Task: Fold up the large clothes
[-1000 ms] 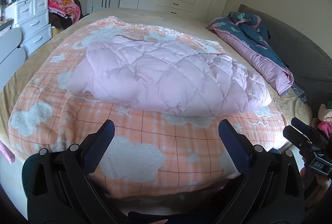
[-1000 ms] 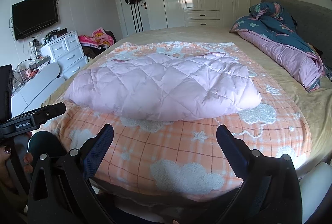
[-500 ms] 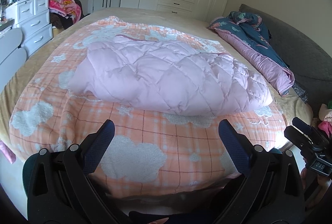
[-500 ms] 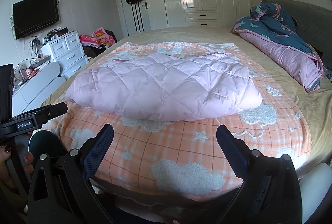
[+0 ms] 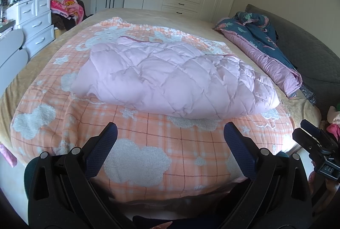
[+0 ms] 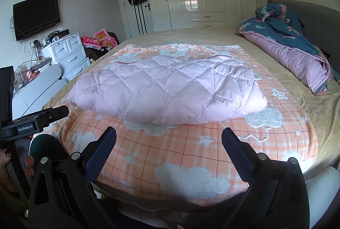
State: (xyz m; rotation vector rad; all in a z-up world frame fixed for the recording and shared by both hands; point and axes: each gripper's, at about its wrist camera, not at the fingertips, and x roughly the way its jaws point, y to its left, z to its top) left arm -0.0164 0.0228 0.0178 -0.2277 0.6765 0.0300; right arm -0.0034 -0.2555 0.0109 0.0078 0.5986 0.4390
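folding looks finished or paused: the puffy pale-pink quilted coat (image 5: pixel 174 78) lies bundled in the middle of the orange plaid blanket with white fleecy clouds (image 5: pixel 148 144), touched by neither tool. going left to right, the left gripper (image 5: pixel 170 137) hangs near the bed's edge, jaws wide and empty; the right gripper (image 6: pixel 169 139) likewise, wide and empty. i'd judge the next move needs a reach forward to the coat's near hem. far left stands a white drawer chest (image 6: pixel 68 57); far right a rolled navy-and-mauve duvet (image 6: pixel 291 52), well apart, blocking nothing.
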